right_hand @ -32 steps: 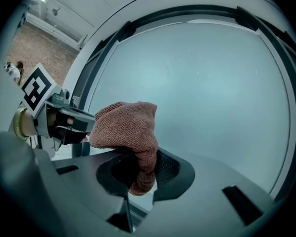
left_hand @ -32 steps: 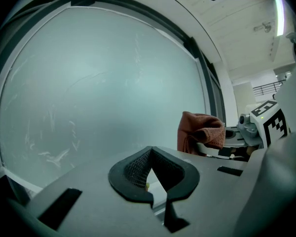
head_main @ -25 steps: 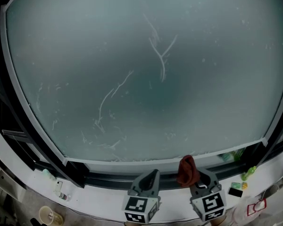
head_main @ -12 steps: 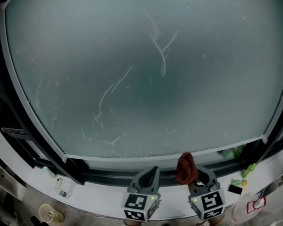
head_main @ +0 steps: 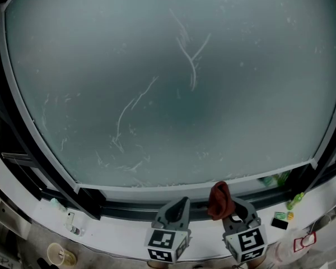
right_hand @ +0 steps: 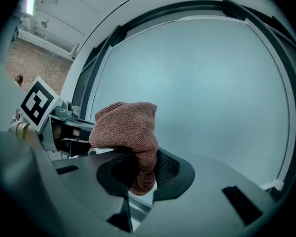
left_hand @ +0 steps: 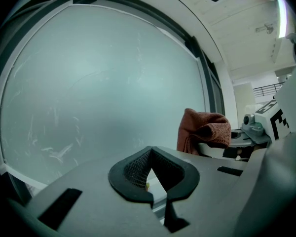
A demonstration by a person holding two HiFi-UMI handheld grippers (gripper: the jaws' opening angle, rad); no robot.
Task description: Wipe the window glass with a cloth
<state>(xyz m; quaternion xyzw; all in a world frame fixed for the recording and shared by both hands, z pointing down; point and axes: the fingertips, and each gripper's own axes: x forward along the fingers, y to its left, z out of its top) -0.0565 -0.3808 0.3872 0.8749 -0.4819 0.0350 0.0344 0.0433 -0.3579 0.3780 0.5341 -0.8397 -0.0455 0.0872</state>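
Note:
The frosted window glass (head_main: 168,83) fills the head view, with thin white streaks (head_main: 190,55) at upper middle and more streaks (head_main: 129,111) lower left. A red-brown knitted cloth (head_main: 220,199) stands bunched upright in my right gripper (head_main: 231,209), which is shut on it just below the pane's bottom edge. In the right gripper view the cloth (right_hand: 126,127) hangs folded between the jaws, in front of the glass (right_hand: 202,83). My left gripper (head_main: 181,204) sits beside it to the left, shut and holding nothing. From the left gripper (left_hand: 150,154) I see the cloth (left_hand: 202,130) at the right.
A dark window frame track (head_main: 129,209) runs under the pane. On the white sill (head_main: 117,237) lie a small bottle (head_main: 71,226), a paper cup (head_main: 57,255), a green bottle (head_main: 295,201), a green packet (head_main: 277,179) and a black card (head_main: 279,224).
Both grippers and the cloth stay almost where they were. The head view has shifted very slightly.

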